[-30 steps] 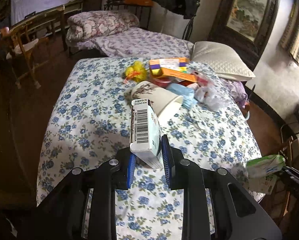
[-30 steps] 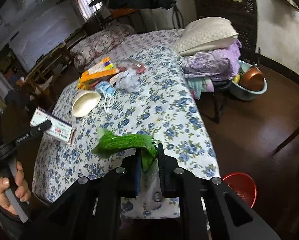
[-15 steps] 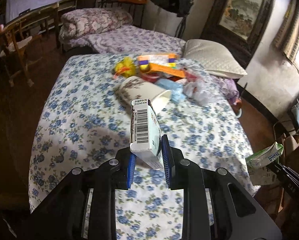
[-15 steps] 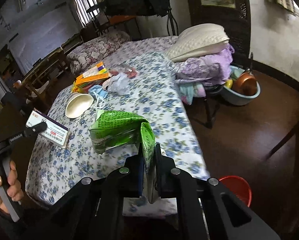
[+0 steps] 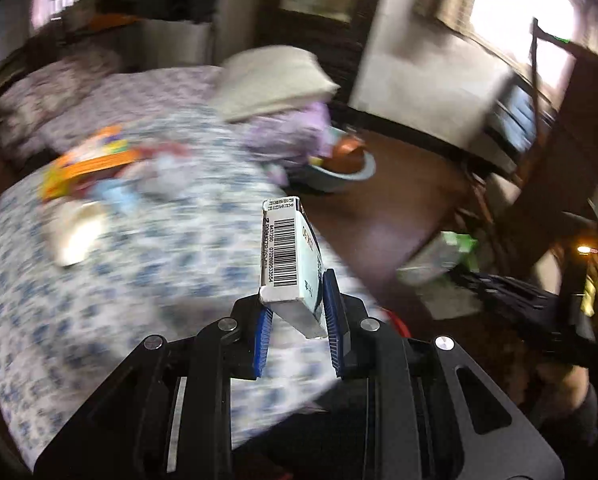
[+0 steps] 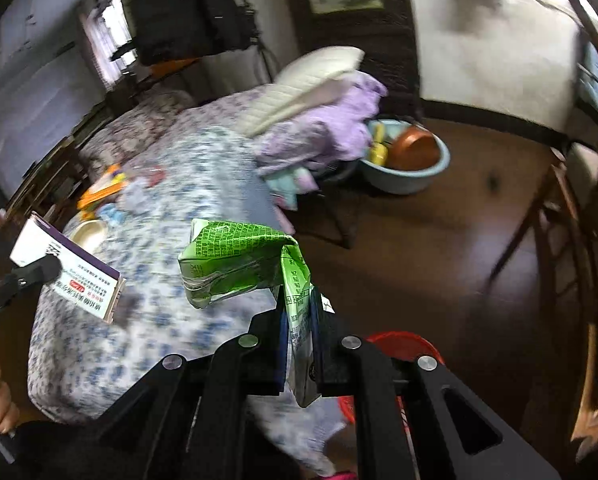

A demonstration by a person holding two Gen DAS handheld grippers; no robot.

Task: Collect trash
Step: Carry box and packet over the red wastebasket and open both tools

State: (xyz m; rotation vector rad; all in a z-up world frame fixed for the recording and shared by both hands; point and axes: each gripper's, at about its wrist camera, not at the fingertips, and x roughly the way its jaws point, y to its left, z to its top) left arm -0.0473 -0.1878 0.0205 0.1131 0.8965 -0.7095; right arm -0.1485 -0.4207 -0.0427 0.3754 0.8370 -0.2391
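My left gripper (image 5: 295,316) is shut on a small white box with a barcode (image 5: 289,256), held up in the air above the near right corner of the bed. The box also shows in the right wrist view (image 6: 65,270). My right gripper (image 6: 299,320) is shut on a crumpled green carton (image 6: 235,260), held beyond the bed's corner, above a red trash basket (image 6: 399,344) on the floor. The carton also shows in the left wrist view (image 5: 451,252). More trash lies on the flowered bed (image 5: 171,248): a paper bowl (image 5: 79,232), an orange box (image 5: 91,160), wrappers.
A pillow (image 6: 311,84) and purple clothes (image 6: 331,128) lie at the bed's far right. A blue basin (image 6: 407,164) with a copper bowl stands on the brown floor. A wooden chair (image 6: 571,240) is on the right. The view is motion-blurred.
Both grippers have swung to the right, away from the bed's middle and toward the floor at its right. Each still holds its item. The red basket is now closer under the right gripper.
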